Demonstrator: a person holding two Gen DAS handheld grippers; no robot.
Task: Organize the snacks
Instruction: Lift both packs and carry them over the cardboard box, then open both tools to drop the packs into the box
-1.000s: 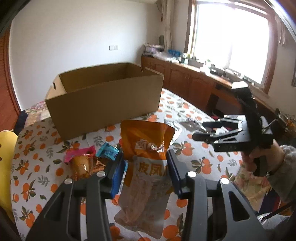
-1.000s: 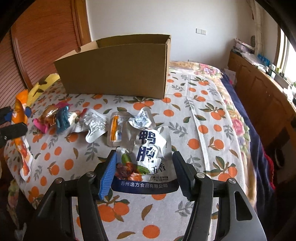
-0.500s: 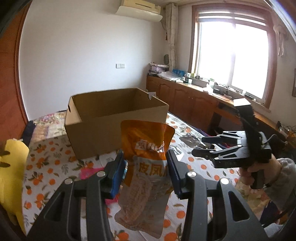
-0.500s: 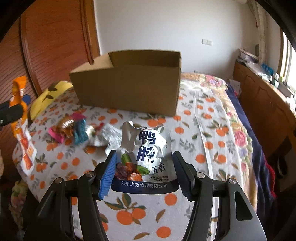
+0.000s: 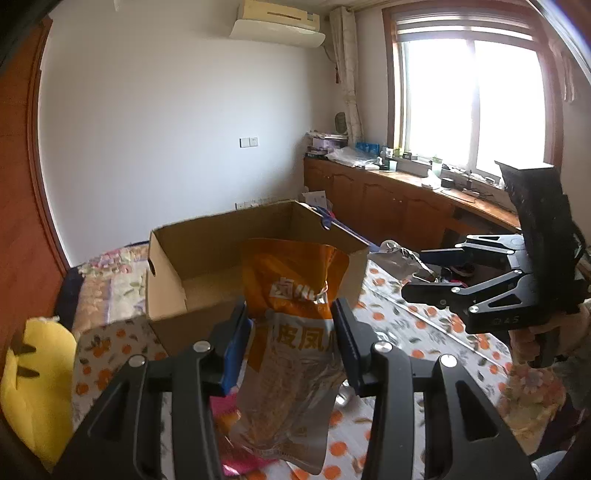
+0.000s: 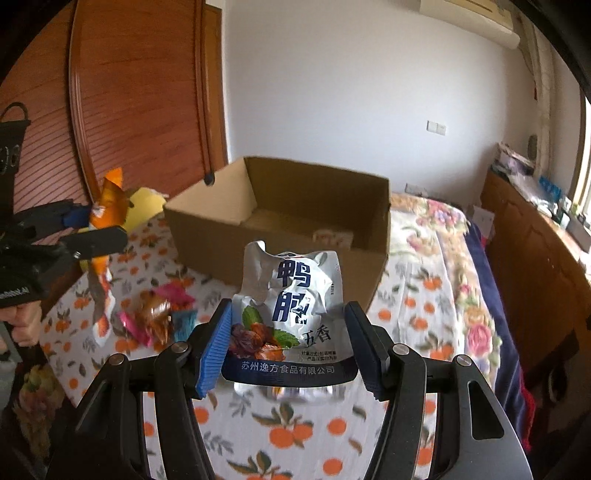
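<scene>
Setting: home bedroom.
Bed: quilt [image 6: 443, 266] with floral print, orange-pattern cloth [image 6: 295, 435] spread over it.
Wall: white, wall-mounted air conditioner [image 5: 275, 18], light switch [image 5: 248, 141].
Window: curtain [image 5: 347, 74] at its left side, wooden frame.
Storage: low wooden cabinets [image 5: 388, 206] under the window, cluttered top; slatted wooden wardrobe door [image 6: 147, 96].
</scene>
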